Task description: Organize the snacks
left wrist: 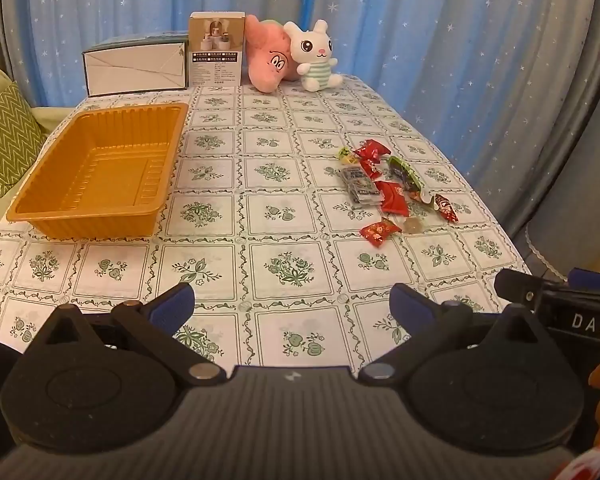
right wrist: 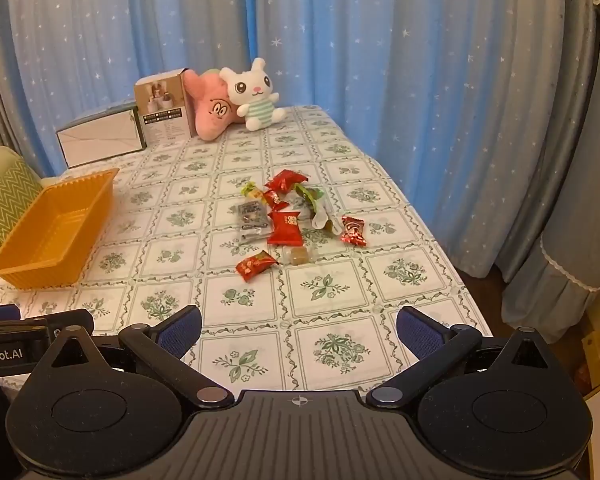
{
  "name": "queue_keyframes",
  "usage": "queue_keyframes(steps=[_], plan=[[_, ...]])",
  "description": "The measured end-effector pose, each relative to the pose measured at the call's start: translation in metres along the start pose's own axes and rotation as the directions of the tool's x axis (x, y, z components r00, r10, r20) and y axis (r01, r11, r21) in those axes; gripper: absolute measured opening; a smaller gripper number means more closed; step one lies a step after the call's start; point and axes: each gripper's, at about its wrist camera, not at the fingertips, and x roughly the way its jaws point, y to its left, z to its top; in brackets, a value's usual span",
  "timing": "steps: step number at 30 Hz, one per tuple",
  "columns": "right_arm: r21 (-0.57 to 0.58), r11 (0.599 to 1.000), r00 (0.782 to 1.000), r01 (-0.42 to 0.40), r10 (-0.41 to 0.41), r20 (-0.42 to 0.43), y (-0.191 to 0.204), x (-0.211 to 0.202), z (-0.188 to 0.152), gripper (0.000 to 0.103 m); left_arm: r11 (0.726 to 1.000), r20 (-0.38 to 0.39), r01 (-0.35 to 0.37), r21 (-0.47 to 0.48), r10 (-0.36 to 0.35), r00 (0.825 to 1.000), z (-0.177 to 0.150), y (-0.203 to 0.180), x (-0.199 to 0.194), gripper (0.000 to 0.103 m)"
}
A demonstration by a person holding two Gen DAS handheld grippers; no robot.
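risk at the outset: loose foil-wrapped snacks (right wrist: pixel 288 220) clustered mid-counter, well apart from the empty orange ribbed plastic tray (left wrist: pixel 100 172); left gripper (left wrist: pixel 292 308) and right gripper (right wrist: pixel 300 328) jaws spread, empty. overlapping crinkly wrappers may slip or come up in pairs.

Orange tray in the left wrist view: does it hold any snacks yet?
No: the orange tray is bare inside, and the wrapped snacks lie on the tablecloth apart from it.
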Motion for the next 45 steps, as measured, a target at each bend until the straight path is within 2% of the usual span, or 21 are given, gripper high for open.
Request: queue_keyframes(steps=[45], plan=[[-0.003,1.000,1.000,0.003,-0.003,0.004,-0.0019,0.0006,0.0006,0.103,1.000,0.005,0.000,-0.001,0.000,1.000,0.0007,0.0023,-0.0026,0.103]])
